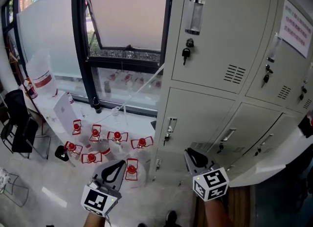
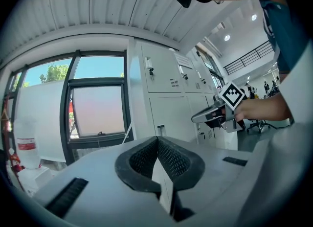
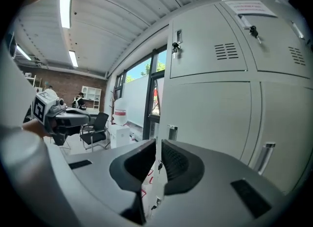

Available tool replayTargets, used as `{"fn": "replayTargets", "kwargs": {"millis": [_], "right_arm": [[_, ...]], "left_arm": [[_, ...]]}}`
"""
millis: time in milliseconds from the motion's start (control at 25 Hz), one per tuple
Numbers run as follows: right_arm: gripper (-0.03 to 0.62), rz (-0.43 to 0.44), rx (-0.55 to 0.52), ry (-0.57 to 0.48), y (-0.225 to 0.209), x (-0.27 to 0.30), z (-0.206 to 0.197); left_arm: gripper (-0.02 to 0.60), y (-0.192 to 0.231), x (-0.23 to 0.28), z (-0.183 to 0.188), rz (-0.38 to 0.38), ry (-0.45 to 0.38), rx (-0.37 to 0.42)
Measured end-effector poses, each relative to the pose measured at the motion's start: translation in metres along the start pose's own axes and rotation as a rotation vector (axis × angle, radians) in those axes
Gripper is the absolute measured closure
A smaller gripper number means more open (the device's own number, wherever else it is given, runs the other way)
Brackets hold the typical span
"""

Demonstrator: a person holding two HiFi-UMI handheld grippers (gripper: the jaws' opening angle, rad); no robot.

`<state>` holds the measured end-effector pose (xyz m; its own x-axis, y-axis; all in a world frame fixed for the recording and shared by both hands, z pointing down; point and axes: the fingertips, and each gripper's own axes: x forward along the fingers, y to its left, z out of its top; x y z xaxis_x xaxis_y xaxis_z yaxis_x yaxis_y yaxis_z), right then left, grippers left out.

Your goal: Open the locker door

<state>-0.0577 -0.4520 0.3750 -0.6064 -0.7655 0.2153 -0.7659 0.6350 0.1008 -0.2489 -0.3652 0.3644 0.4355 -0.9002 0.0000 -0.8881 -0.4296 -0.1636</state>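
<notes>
Locker door (image 1: 200,116) is found shut, untouched; left gripper (image 1: 119,166) and right gripper (image 1: 194,156) are held short, jaws closed, empty.

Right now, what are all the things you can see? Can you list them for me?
lockers: several doors, pale grey, filling the right side
keys: several, dark, hanging from the door locks
paper notice: one, white with red print, on an upper door at the right
window frame: one, black, left of the lockers
bottles: about eight, clear with red tops, on the floor below the window
big water jug: one, clear with a red band, far left
chair: one, black, left edge
left tongs: one, grey, bottom left, shut and empty
right tongs: one, grey, bottom middle, shut and empty, near the lower lockers
</notes>
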Motion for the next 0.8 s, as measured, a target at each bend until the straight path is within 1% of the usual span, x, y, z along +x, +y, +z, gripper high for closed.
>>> {"fn": "replayTargets", "kwargs": {"millis": [240,520,560,680,800], "right_arm": [[0.554,0.036,-0.031,0.027,-0.007,0.059,-0.007],[0.547,0.034,-0.039,0.051,-0.018,0.122,-0.021],[0.540,0.034,-0.040,0.055,-0.020,0.130,-0.023],[0.489,0.038,-0.038,0.067,-0.024,0.151,-0.030],[0.480,0.031,-0.049,0.076,-0.025,0.167,-0.036]], "left_arm": [[0.565,0.017,0.008,-0.017,0.059,0.028,-0.014],[0.565,0.034,0.018,-0.040,0.104,0.068,-0.035],[0.565,0.036,0.019,-0.043,0.109,0.072,-0.037],[0.565,0.039,0.026,-0.052,0.117,0.083,-0.043],[0.565,0.043,0.030,-0.062,0.125,0.096,-0.054]]}}
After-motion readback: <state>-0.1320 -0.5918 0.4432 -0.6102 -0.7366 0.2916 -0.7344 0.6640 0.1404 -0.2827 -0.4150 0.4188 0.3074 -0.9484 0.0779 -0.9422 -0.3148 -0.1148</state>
